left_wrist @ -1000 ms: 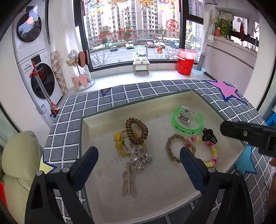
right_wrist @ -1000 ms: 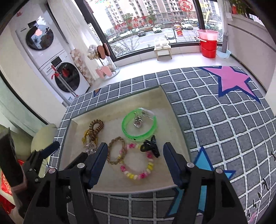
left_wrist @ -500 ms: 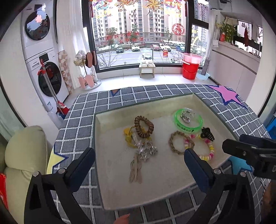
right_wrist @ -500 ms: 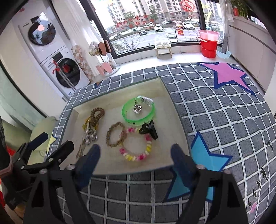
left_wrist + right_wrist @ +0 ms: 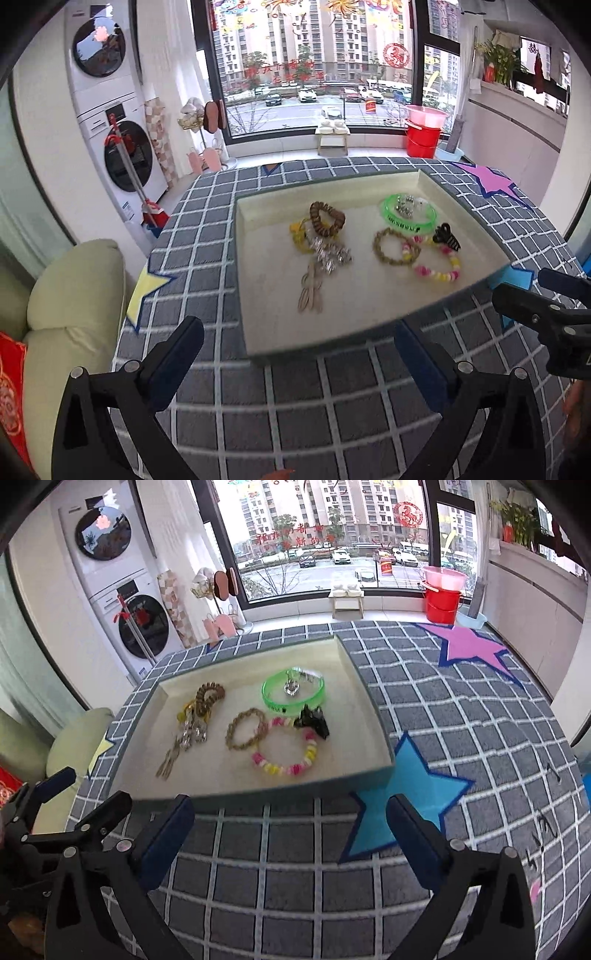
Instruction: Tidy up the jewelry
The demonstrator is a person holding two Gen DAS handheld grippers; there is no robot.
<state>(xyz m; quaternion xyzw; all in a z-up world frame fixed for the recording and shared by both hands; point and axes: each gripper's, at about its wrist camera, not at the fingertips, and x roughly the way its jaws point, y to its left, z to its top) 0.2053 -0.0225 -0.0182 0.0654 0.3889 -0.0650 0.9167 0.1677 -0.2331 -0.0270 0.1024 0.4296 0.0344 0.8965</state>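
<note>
A cream tray [image 5: 369, 325] [image 5: 258, 792] sits on a grey checked cloth. In it lie a green bangle [image 5: 391, 219] [image 5: 273, 701] with a silver charm inside, a brown bead bracelet [image 5: 327, 219] [image 5: 210, 698], a silver cluster [image 5: 330, 254] [image 5: 192, 731], a braided tan bracelet [image 5: 395, 247] [image 5: 245, 729], a pink and yellow bead bracelet [image 5: 437, 271] [image 5: 284, 766] and a black claw clip [image 5: 447, 236] [image 5: 314, 720]. My left gripper [image 5: 299, 365] and right gripper [image 5: 290, 843] are open, empty, in front of the tray's near edge.
The cloth [image 5: 443, 720] has pink, blue and yellow stars. A pale cushion [image 5: 74, 291] lies left of the table. Stacked washing machines [image 5: 118, 122], a window, a stool and red buckets [image 5: 423, 136] stand behind.
Both grippers have pulled back from over the tray toward me; the tray now lies farther ahead. The jewelry has not moved.
</note>
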